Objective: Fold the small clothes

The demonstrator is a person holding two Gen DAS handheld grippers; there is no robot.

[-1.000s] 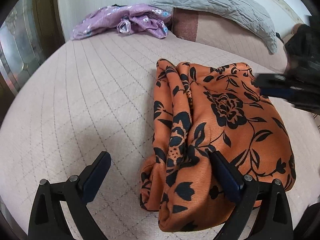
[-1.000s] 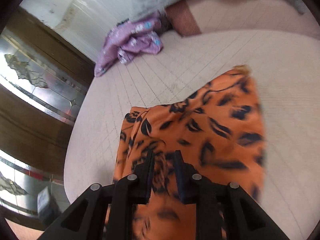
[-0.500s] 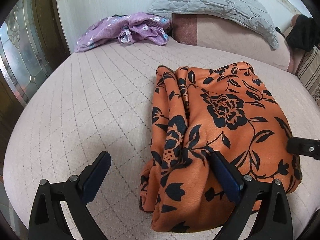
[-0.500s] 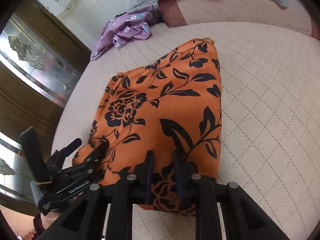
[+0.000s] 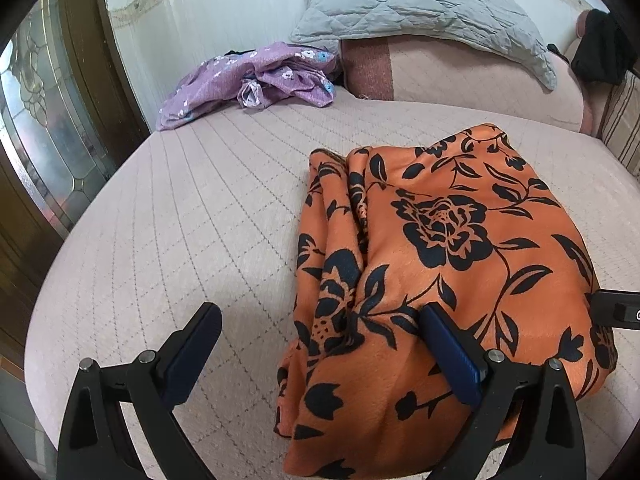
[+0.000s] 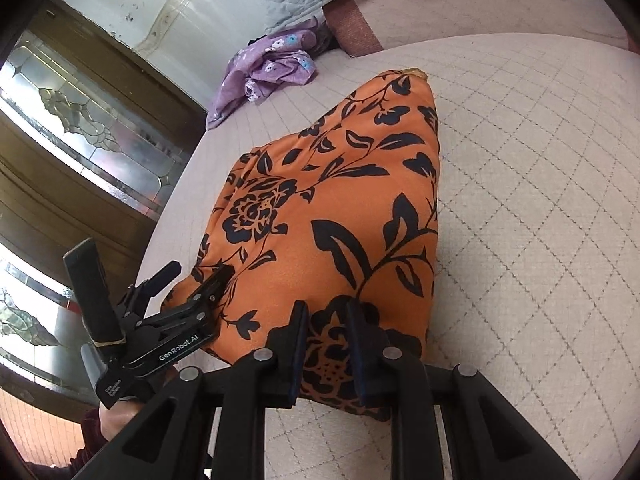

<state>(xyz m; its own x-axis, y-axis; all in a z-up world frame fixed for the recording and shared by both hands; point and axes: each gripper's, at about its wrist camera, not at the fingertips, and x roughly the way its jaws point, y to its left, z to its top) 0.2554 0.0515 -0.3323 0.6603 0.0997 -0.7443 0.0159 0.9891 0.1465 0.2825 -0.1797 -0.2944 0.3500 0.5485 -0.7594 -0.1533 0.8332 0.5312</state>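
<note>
Both wrist fisheyes looked steeply down, close over the quilted beige bed (image 5: 192,216), sharing the orange black-flowered folded cloth (image 5: 460,240) (image 6: 340,208) from opposite sides.

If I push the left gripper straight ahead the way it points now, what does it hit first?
Most likely the orange floral garment: its bunched left edge lies just ahead between the open fingers of the left gripper. The pink quilted bedspread lies under it; depth is hard to judge.
</note>
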